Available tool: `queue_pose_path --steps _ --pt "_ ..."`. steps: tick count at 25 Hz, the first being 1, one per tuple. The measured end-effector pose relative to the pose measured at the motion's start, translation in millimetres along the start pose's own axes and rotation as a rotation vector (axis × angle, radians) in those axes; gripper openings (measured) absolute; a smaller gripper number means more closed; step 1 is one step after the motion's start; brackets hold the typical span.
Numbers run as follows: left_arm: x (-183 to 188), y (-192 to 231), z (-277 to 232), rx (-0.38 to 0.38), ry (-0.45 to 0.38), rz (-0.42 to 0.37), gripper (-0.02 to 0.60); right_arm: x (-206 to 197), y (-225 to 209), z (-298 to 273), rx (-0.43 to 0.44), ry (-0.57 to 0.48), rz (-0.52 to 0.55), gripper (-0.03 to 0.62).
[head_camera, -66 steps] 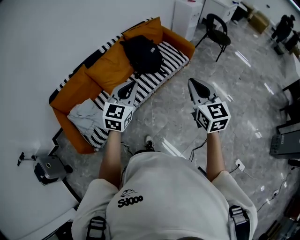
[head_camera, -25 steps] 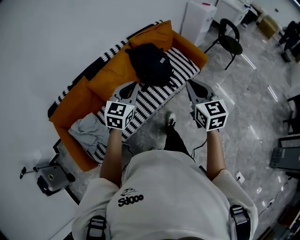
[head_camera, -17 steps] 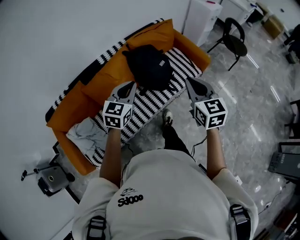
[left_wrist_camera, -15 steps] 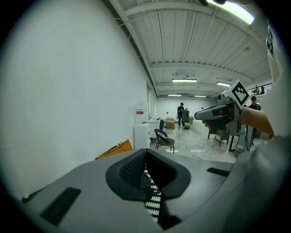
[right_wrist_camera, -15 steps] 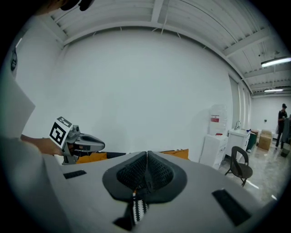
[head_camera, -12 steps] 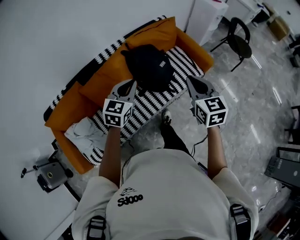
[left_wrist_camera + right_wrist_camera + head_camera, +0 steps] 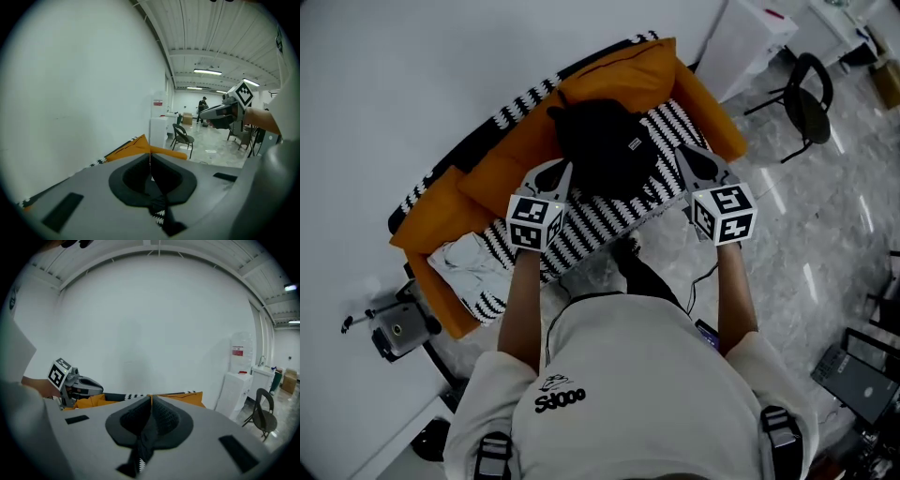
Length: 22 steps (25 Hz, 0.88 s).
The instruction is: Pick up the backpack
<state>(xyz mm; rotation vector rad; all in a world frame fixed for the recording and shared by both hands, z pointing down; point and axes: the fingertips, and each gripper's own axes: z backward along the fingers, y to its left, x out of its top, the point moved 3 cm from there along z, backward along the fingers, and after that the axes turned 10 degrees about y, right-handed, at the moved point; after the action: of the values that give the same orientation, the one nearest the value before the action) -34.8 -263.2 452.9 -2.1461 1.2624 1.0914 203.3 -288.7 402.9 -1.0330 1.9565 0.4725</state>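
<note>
Since the backpack on the sofa is looking soft and saggy, I'm eyeing its top; left gripper and right gripper fingers are sitting shut, empty.

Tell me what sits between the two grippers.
In the head view, the black backpack on the striped sofa seat lies between the left gripper and right gripper.

Head view looks steeply down from above the sofa; both gripper views face roughly level, sharing that sofa.
</note>
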Motion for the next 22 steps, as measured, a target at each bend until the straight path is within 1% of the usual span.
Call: queue_pose_path --steps 5,8,11,13,15,17,22 --pt "9 27 -43 0.07 0.052 0.05 0.023 12 -47 -53 0.062 0.045 -0.007 0.035" --pt "10 41 -68 0.089 0.089 0.076 0.023 15 -70 -86 0.107 0.074 -0.019 0.035" --pt "2 53 -89 0.062 0.138 0.083 0.023 10 -82 -122 0.18 0.113 -0.066 0.035" --pt "-6 59 -103 0.034 0.174 0.089 0.023 6 -88 -144 0.206 0.139 -0.088 0.035" --pt "-14 67 -113 0.02 0.208 0.095 0.024 3 -93 -163 0.215 0.161 -0.089 0.035" --pt "-22 78 -121 0.023 0.231 0.101 0.025 2 -93 -180 0.224 0.18 -0.093 0.035" --pt "-40 117 -134 0.035 0.241 0.114 0.025 9 -86 -220 0.225 0.2 -0.125 0.037"
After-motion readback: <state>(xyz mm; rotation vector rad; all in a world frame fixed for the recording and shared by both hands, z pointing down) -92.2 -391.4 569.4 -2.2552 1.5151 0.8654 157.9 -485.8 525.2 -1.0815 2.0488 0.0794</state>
